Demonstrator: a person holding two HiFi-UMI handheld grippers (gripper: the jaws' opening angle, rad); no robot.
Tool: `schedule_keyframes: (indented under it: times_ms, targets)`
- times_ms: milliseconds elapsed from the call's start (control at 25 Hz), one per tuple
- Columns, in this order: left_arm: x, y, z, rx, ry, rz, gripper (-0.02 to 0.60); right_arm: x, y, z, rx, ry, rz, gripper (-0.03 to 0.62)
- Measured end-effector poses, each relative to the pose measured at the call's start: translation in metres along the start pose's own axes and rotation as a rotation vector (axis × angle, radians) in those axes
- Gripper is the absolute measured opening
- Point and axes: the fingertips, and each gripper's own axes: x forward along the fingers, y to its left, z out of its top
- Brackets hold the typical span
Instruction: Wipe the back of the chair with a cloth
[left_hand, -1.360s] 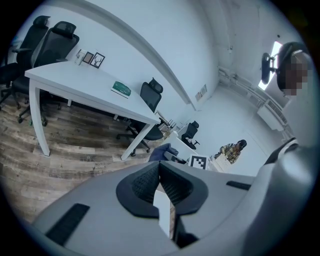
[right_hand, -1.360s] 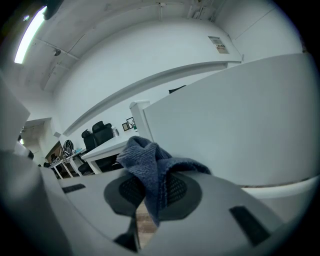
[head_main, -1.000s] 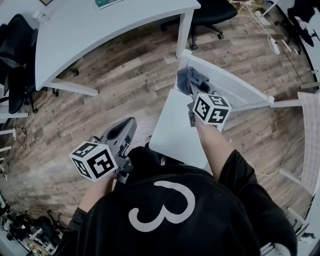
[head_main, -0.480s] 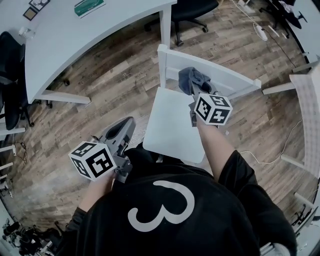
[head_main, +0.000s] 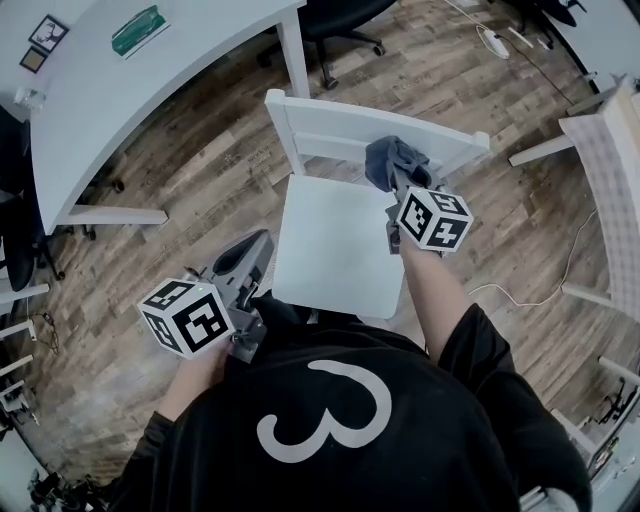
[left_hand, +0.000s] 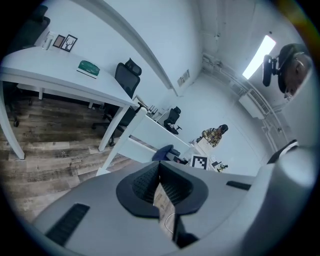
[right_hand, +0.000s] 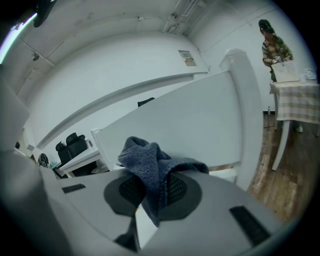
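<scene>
A white wooden chair stands in front of me, its back (head_main: 345, 122) at the far side of the seat (head_main: 335, 250). My right gripper (head_main: 404, 184) is shut on a bunched blue-grey cloth (head_main: 392, 160), which lies against the seat side of the back, right of its middle. In the right gripper view the cloth (right_hand: 150, 167) bulges out of the jaws in front of the white back panel (right_hand: 195, 125). My left gripper (head_main: 254, 248) hangs left of the seat, shut and holding nothing; its pads (left_hand: 150, 181) meet.
A white desk (head_main: 130, 100) with a green book (head_main: 140, 30) stands at the upper left, black office chairs (head_main: 335, 15) behind it. A table with a checked cover (head_main: 610, 140) is at the right. A white cable (head_main: 520, 290) runs over the wooden floor. A person (right_hand: 274, 47) stands far off.
The right gripper has carried the cloth along the chair back, from near its left post to right of its middle. The left gripper has stayed where it was.
</scene>
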Motion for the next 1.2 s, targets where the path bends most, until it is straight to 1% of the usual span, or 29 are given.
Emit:
schedule_keyframes:
  times_ms: [240, 360, 520, 680, 840, 1000, 1120, 1200]
  targets:
    - [0.022, -0.016, -0.008, 0.015, 0.038, -0.040, 0.014, -0.024, -0.038, 0.003, 0.025, -0.017, -0.070, 0.049]
    - [0.033, -0.027, -0.009, 0.033, 0.056, -0.067, 0.014, -0.034, -0.055, 0.005, 0.052, -0.033, -0.102, 0.049]
    - [0.041, -0.033, -0.010, 0.048, 0.072, -0.083, 0.014, -0.046, -0.074, 0.006, 0.088, -0.055, -0.140, 0.049]
    - [0.043, -0.034, -0.010, 0.054, 0.081, -0.090, 0.014, -0.052, -0.083, 0.007, 0.124, -0.068, -0.152, 0.049]
    - [0.044, -0.033, -0.010, 0.052, 0.084, -0.099, 0.014, -0.053, -0.083, 0.006, 0.100, -0.057, -0.164, 0.049]
    - [0.041, -0.028, -0.009, 0.042, 0.076, -0.099, 0.014, -0.056, -0.077, 0.009, 0.066, -0.050, -0.140, 0.049]
    - [0.037, -0.023, -0.007, 0.027, 0.063, -0.096, 0.014, -0.062, -0.063, 0.015, 0.039, -0.065, -0.098, 0.049]
    - [0.033, -0.018, -0.006, 0.016, 0.052, -0.091, 0.014, -0.061, -0.047, 0.017, 0.012, -0.055, -0.054, 0.049]
